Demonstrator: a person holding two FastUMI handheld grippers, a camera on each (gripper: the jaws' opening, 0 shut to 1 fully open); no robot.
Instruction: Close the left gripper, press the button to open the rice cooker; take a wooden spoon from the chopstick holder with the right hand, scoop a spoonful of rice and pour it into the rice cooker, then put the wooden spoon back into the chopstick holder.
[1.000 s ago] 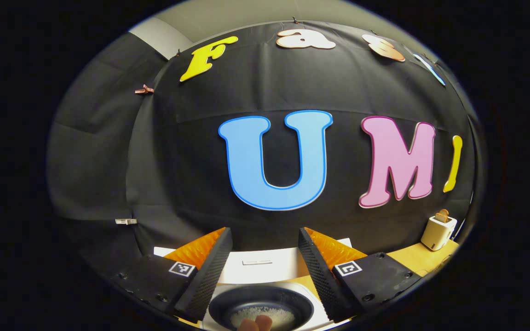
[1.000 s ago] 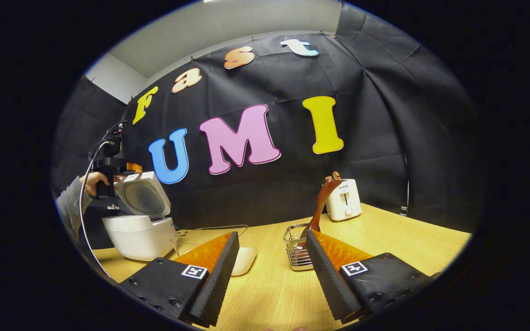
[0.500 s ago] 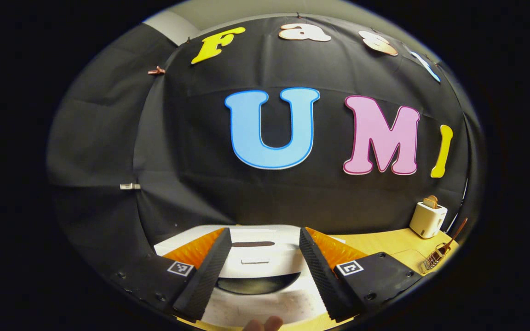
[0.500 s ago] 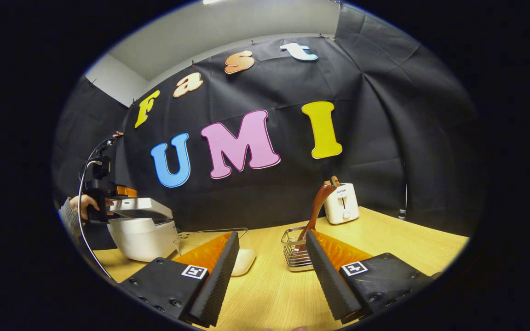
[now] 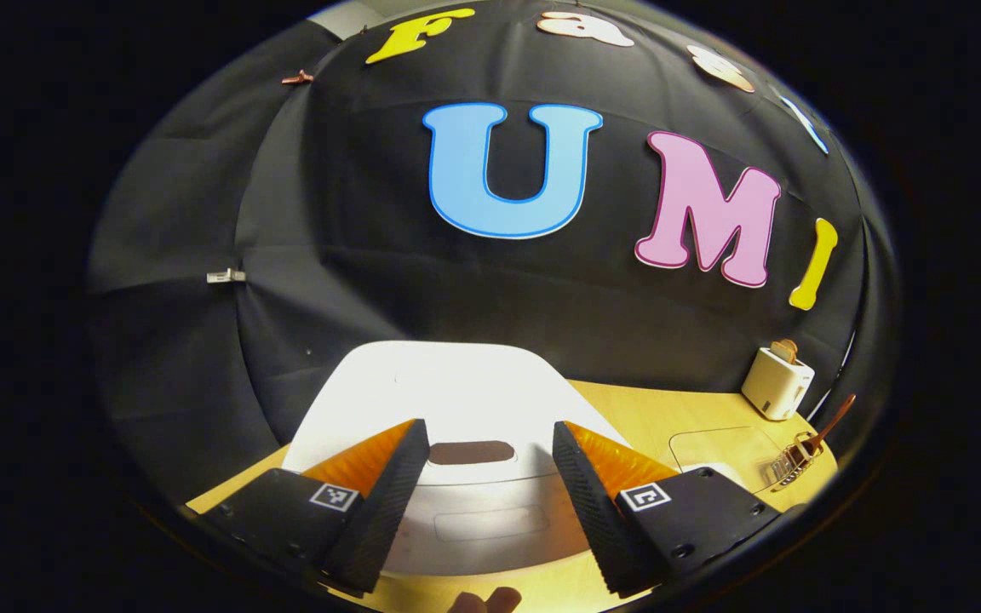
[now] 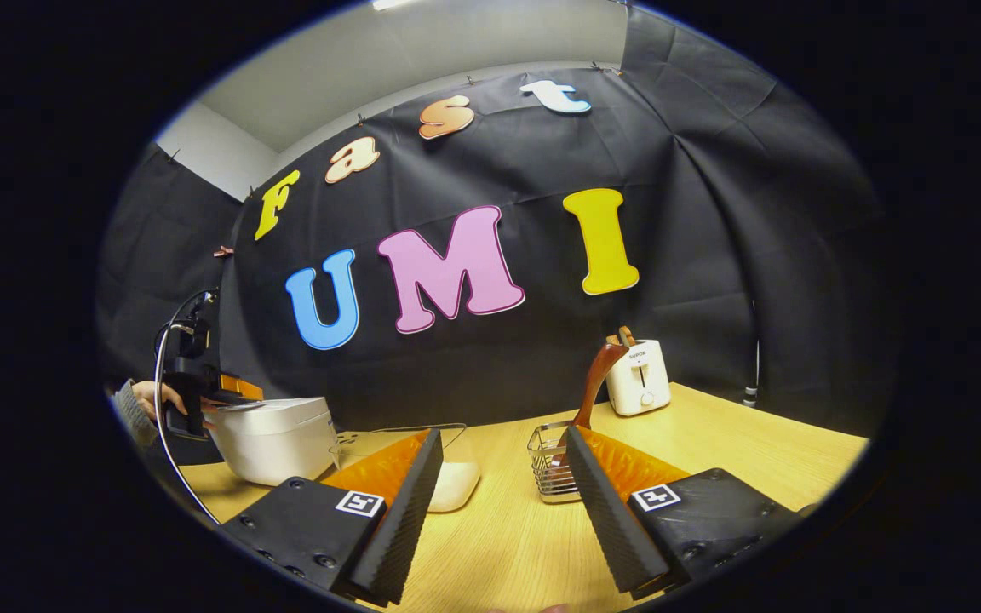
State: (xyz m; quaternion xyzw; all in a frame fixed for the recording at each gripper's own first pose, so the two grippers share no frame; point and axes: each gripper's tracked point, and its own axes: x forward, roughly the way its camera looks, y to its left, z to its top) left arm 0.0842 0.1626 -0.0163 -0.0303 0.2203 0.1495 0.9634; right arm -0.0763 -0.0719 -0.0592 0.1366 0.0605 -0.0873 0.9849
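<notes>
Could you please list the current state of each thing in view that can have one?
Rice cooker: lid down, closed.
Left tool: open, over the cooker lid.
Right tool: open, empty.
Wooden spoon: standing tilted in the chopstick holder.
Toaster: something sticking up from its slot.

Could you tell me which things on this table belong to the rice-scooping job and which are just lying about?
Belong to the job:
rice cooker, lid down
wooden spoon, standing in the chopstick holder
left gripper, open over the cooker
right gripper, open and empty

Just lying about:
toaster
small white object on the table
</notes>
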